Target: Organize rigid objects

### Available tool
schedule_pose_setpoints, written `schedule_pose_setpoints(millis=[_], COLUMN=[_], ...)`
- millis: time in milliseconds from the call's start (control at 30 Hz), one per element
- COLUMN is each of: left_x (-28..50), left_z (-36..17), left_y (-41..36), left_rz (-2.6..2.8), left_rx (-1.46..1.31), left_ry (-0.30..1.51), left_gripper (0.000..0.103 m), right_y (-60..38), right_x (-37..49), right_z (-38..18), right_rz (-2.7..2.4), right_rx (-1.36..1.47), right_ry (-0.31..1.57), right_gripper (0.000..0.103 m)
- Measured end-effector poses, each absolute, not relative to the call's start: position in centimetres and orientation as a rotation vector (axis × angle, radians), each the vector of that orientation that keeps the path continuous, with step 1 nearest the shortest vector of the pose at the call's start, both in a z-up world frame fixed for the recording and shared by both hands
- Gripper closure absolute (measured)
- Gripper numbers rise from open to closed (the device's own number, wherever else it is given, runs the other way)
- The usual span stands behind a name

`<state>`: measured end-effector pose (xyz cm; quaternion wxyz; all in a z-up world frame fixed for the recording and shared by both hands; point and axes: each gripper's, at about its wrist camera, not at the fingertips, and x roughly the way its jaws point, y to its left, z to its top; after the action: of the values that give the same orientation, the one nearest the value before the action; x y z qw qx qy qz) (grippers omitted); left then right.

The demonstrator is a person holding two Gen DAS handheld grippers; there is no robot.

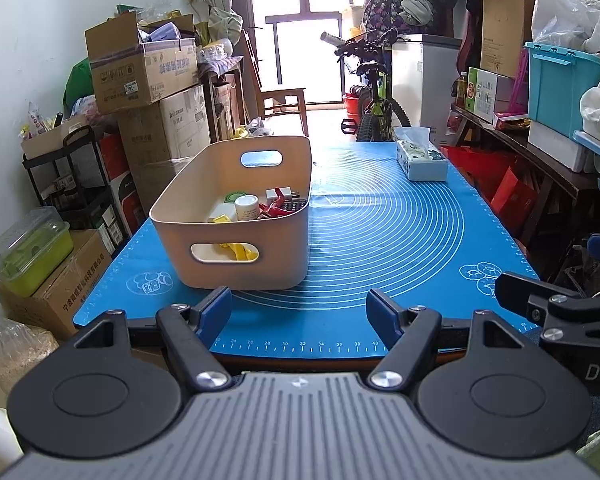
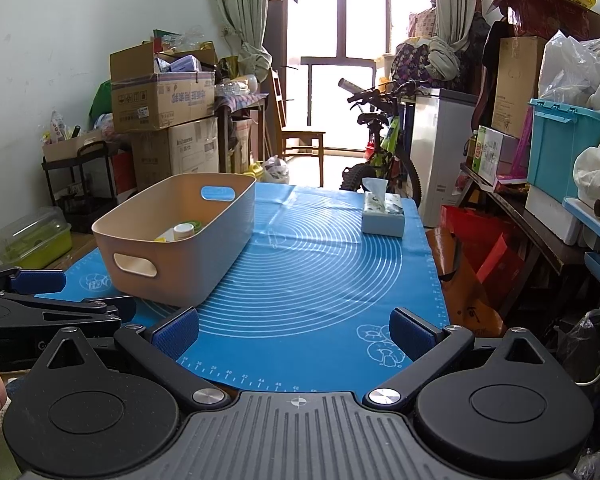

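A beige plastic bin (image 1: 204, 236) with cut-out handles stands on the blue mat (image 1: 380, 232), left of centre. Inside it lie a white jar (image 1: 246, 207), a green lid, yellow pieces, a red clip and a white plug. My left gripper (image 1: 299, 312) is open and empty, held at the mat's near edge just before the bin. My right gripper (image 2: 295, 333) is open and empty at the near edge, right of the bin (image 2: 148, 248). Each gripper shows at the edge of the other's view.
A tissue box (image 1: 421, 159) sits at the mat's far right, also in the right wrist view (image 2: 382, 216). Cardboard boxes (image 1: 144, 68) and a black cart stand left of the table. A bicycle (image 1: 374, 100) stands behind it. Shelves with a teal crate (image 1: 560, 80) line the right.
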<state>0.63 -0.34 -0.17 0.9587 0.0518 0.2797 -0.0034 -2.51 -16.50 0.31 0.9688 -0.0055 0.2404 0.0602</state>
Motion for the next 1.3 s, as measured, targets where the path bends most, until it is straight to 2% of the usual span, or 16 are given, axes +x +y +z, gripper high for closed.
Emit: schedule_pose_setpoints(millis=[1300], left_x=[0.63], left_z=[-0.06], left_y=[-0.37], left_rz=[-0.005], left_rx=[0.106], left_ry=[0.558], left_gripper=[0.028], right_y=[-16.81], right_x=[-2.48], right_z=[0.14], right_rz=[0.124], right_rx=[-0.013], right_ry=[0.484], right_gripper=[0.003])
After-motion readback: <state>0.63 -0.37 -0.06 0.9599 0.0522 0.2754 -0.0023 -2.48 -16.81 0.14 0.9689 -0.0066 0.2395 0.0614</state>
